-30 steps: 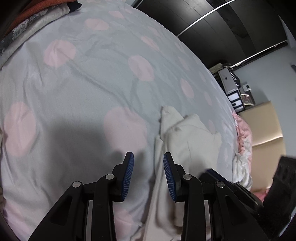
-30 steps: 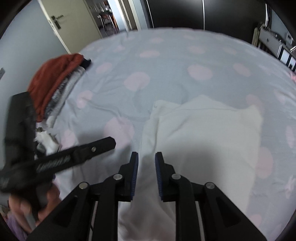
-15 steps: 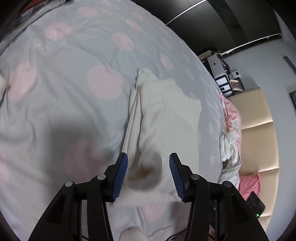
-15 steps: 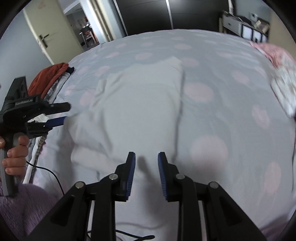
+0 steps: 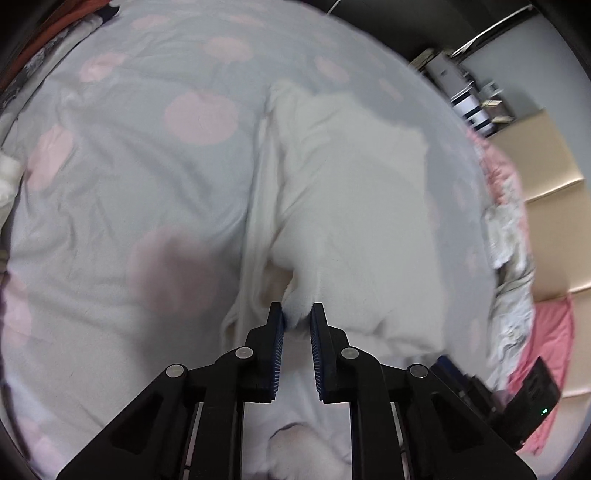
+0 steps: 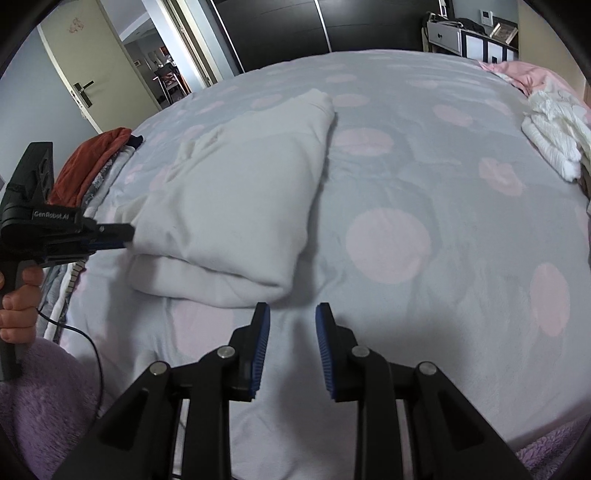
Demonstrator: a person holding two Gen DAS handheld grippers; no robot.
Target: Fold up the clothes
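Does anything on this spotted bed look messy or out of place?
Mostly tidy. The folded white fleece garment has one edge bunched where the left gripper pinches it, and a crumpled heap of white knitwear lies unfolded by the pink pillow.

You're working over a bed [image 6: 424, 177] covered in grey bedding with pink dots. Beyond it stand dark wardrobe doors [image 6: 277, 29], an open cream door [image 6: 85, 70] on the left, and what looks like a white drawer unit [image 6: 461, 40] against the grey wall.

Left tool [image 5: 297, 318] just closing; right tool [image 6: 291, 317] apart
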